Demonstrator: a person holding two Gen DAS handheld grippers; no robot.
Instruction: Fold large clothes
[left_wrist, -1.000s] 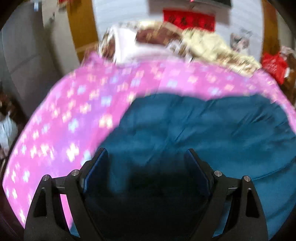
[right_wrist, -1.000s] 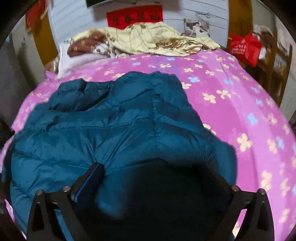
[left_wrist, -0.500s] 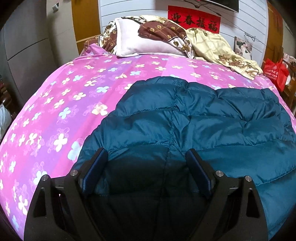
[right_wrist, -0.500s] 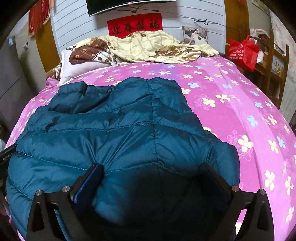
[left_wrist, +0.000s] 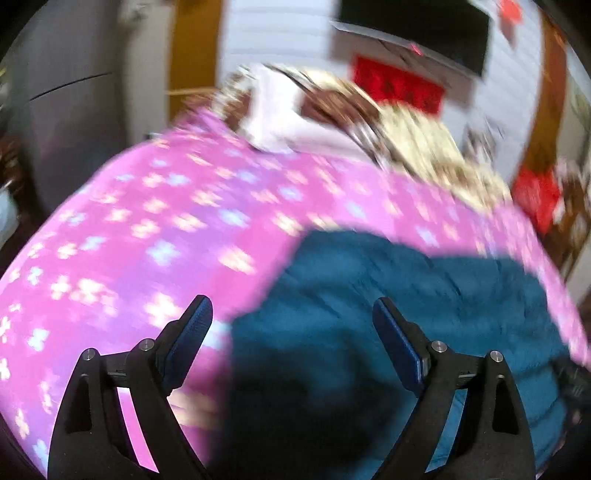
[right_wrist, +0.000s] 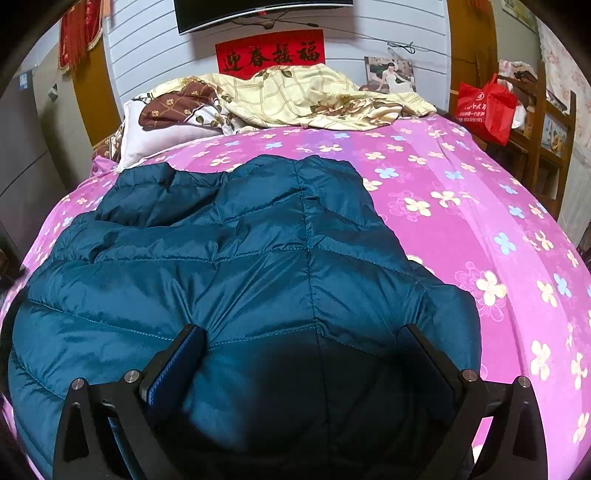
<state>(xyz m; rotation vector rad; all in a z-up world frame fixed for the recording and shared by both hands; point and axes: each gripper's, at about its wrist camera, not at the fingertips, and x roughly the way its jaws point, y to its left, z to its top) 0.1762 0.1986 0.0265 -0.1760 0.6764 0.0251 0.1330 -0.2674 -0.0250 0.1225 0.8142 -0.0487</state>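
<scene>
Teal down jacket (right_wrist: 258, 258) lies lengthwise ahead of the right gripper (right_wrist: 299, 341), off-centre rightward of the left gripper (left_wrist: 291, 314); both tongs wide open, empty.

Teal quilted jacket (right_wrist: 258, 258) spread flat on pink floral bedspread (right_wrist: 461, 206); right gripper (right_wrist: 299, 343) above its near edge, jaws wide apart; cream blanket (right_wrist: 314, 99) beyond.

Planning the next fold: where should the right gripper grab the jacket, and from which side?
Judging by its pose, take the jacket at its near right corner, where the puffy edge bulges over the sheet. Bring the open right gripper in from the right, one finger under the edge; the flat quilted middle offers no lip.
</scene>
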